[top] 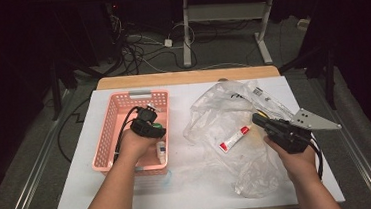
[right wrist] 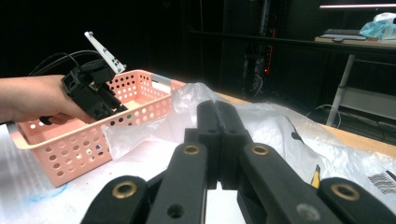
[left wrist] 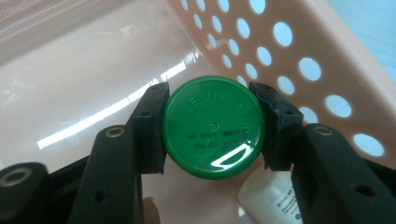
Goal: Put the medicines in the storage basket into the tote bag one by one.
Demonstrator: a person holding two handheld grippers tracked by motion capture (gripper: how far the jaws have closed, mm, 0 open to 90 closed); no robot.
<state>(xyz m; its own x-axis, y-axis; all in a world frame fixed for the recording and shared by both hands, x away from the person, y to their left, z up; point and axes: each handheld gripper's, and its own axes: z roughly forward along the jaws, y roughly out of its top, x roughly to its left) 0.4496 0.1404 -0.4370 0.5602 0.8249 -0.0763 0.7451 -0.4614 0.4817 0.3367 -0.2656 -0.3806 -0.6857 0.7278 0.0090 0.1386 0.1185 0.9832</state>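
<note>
Gripping green lid (left wrist: 213,127) beside basket wall (left wrist: 299,56)

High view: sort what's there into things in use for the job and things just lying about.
In use:
- round green plastic tin, clamped in the left claw
- pink perforated plastic basket beneath it

Lying about:
- crumpled clear plastic bag
- red-and-white tube
- small white bottle in the basket

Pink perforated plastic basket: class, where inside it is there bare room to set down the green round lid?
The pink perforated plastic basket has bare floor left of the green round lid; the near corner, by the white bottle, is crowded.
</note>
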